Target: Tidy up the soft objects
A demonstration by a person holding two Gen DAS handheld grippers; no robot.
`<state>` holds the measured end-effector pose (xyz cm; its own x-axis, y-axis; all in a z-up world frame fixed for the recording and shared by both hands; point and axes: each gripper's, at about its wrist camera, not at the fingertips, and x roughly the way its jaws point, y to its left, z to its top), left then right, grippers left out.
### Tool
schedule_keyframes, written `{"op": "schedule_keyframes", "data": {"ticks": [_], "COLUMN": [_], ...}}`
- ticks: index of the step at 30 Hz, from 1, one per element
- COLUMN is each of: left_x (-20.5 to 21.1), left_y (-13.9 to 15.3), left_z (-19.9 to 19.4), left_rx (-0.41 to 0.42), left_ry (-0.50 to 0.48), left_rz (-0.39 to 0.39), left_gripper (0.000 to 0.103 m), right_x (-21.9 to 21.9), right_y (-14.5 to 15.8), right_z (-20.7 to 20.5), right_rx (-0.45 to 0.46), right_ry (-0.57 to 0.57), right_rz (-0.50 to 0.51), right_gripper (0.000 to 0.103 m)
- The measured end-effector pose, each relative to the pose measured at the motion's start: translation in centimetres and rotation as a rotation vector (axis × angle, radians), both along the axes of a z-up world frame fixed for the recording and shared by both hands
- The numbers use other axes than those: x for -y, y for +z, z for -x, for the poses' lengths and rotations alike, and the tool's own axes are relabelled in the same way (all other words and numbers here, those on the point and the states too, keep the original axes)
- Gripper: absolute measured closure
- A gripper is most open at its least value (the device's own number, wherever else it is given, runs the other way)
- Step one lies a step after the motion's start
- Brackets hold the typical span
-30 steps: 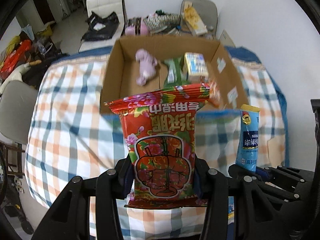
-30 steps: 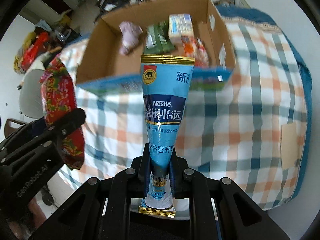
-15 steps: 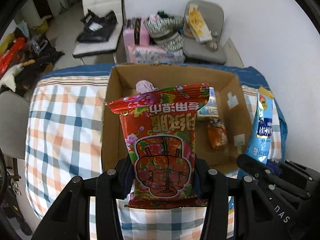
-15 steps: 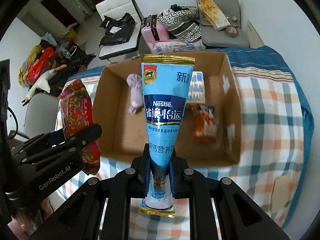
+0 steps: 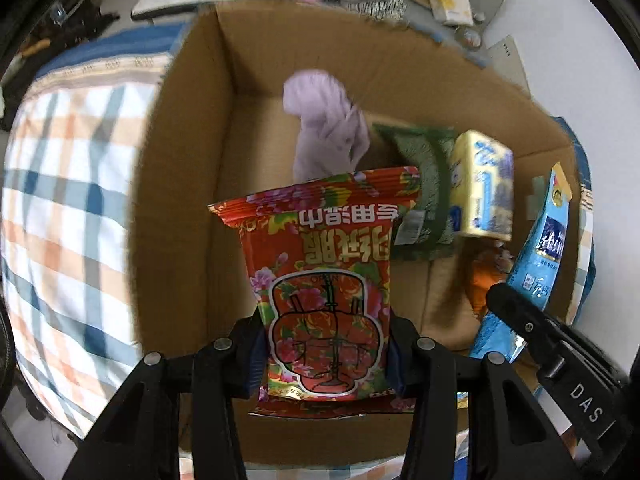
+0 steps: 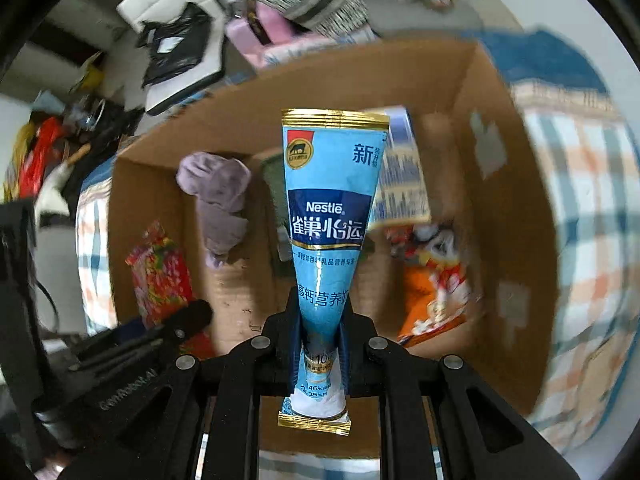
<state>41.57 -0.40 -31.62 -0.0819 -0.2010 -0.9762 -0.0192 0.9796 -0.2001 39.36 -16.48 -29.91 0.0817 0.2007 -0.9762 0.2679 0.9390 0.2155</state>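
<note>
Left gripper [image 5: 326,354] clamped on the red floral packet [image 5: 326,280], pinched at its lower half, packet sticking out over the near-left part of the cardboard box [image 5: 192,168]. Right gripper [image 6: 318,354] clamped on the blue Nestle sachet [image 6: 330,216], squeezed narrow near its bottom end, top fanning out above the box middle. Both packs are held above the box floor; can't tell whether either touches it.

Inside the box, from the near wall outward: orange snack bag [image 6: 434,300] at the near-right, beside the right wall. Past it a green pack [image 5: 424,196] around mid-floor, with a yellow-and-blue carton [image 5: 482,192] just to its right, the two look touching. Purple soft cloth [image 5: 326,136] left of the green pack, toward the far wall.

Box sits on a checked blue-orange cloth [image 5: 60,200]. Beyond the far wall: pink items [image 6: 266,26] and a striped bag [image 6: 320,0], blurred.
</note>
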Motion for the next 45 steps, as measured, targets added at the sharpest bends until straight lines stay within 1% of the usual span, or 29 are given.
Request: {"op": "schedule_keyframes", "data": {"ticks": [4, 7, 10, 12, 15, 18, 19, 20, 22, 24, 26, 27, 28, 29, 31, 32, 33, 34, 35, 36, 37, 38, 39, 41, 42, 45], "left_x": [0.2, 0.2, 0.2, 0.3, 0.6, 0.7, 0.5, 0.6, 0.9, 1.1, 1.5, 1.8, 2.0, 2.1, 2.3, 2.4, 2.2, 1.8, 1.8, 1.8, 1.7, 1.6, 1.5, 1.3, 1.2, 0.9], "left_y": [-2.1, -3.4, -4.5, -5.0, -5.7, -6.1, -6.4, -6.4, -6.2, -5.8, -5.1, -4.7, -4.2, -3.8, -2.8, -2.3, -1.7, -1.2, -0.7, 0.0, 0.4, 0.9, 1.4, 2.1, 2.2, 3.3], "left_z": [0.4, 0.8, 1.0, 1.3, 1.5, 1.7, 0.8, 0.8, 0.8, 0.8, 0.7, 0.9, 1.0, 1.1, 1.0, 1.0, 1.0, 1.2, 1.4, 1.5, 1.7, 1.8, 1.9, 2.5, 2.8, 3.3], "left_rx": [-0.046, -0.073, -0.101, -0.112, -0.125, -0.135, -0.138, -0.143, -0.134, -0.123, -0.107, -0.096, -0.085, -0.070, -0.041, -0.025, -0.010, 0.005, 0.022, 0.047, 0.062, 0.080, 0.095, 0.111, 0.120, 0.154], "left_ry": [0.009, 0.016, 0.021, 0.018, 0.022, 0.041, 0.043, 0.042, 0.035, 0.024, 0.014, 0.010, 0.010, 0.011, 0.006, 0.005, 0.002, -0.002, -0.007, -0.011, -0.013, -0.014, -0.013, -0.005, -0.001, 0.002], "left_rz": [-0.002, -0.011, -0.019, -0.024, -0.034, -0.039, -0.040, -0.040, -0.046, -0.055, -0.061, -0.064, -0.068, -0.071, -0.086, -0.090, -0.093, -0.101, -0.113, -0.124, -0.134, -0.148, -0.153, -0.156, -0.153, -0.169], "left_gripper": [0.059, 0.058, 0.058, 0.058, 0.058, 0.057, 0.056, 0.054, 0.054, 0.054, 0.054, 0.053, 0.049, 0.047, 0.042, 0.035, 0.031, 0.028, 0.020, 0.016, 0.014, 0.011, 0.009, 0.009, 0.009, 0.008], "right_x": [0.9, 1.5, 1.6, 1.5, 1.0, 0.4, 0.1, -0.1, -0.5, -0.8, -1.2, -1.1, -1.2, -1.7, -2.4, -2.8, -2.8, -3.0, -3.0, -3.2, -3.7, -3.7, -3.6, -3.9, -3.6, -2.3], "right_y": [-3.3, -5.1, -6.3, -6.6, -6.9, -7.3, -7.5, -7.7, -7.9, -7.8, -7.7, -7.6, -7.5, -7.3, -6.6, -6.4, -6.0, -5.7, -5.2, -4.9, -4.4, -4.1, -3.8, -3.1, -3.0, -2.4], "right_z": [0.9, 1.3, 1.5, 1.4, 1.6, 1.5, 1.4, 1.5, 1.8, 2.2, 2.5, 2.7, 2.9, 3.1, 3.1, 3.1, 3.1, 3.3, 3.4, 3.4, 3.5, 3.6, 3.7, 3.9, 4.0, 3.8], "right_rx": [-0.061, -0.090, -0.112, -0.115, -0.125, -0.150, -0.159, -0.164, -0.167, -0.171, -0.167, -0.161, -0.149, -0.143, -0.131, -0.125, -0.116, -0.107, -0.097, -0.086, -0.070, -0.056, -0.043, -0.017, -0.008, 0.019], "right_ry": [-0.077, -0.122, -0.141, -0.136, -0.107, -0.077, -0.066, -0.059, -0.043, -0.035, -0.019, -0.013, -0.001, 0.006, 0.019, 0.028, 0.037, 0.045, 0.056, 0.065, 0.077, 0.084, 0.089, 0.097, 0.099, 0.106], "right_rz": [-0.049, -0.077, -0.099, -0.096, -0.081, -0.075, -0.069, -0.062, -0.058, -0.049, -0.036, -0.025, -0.011, -0.004, 0.016, 0.028, 0.039, 0.052, 0.070, 0.082, 0.109, 0.129, 0.145, 0.178, 0.187, 0.237], "right_gripper": [0.087, 0.087, 0.086, 0.086, 0.084, 0.078, 0.076, 0.076, 0.075, 0.072, 0.064, 0.059, 0.052, 0.048, 0.046, 0.044, 0.042, 0.036, 0.031, 0.029, 0.024, 0.016, 0.013, 0.002, 0.000, 0.000]}}
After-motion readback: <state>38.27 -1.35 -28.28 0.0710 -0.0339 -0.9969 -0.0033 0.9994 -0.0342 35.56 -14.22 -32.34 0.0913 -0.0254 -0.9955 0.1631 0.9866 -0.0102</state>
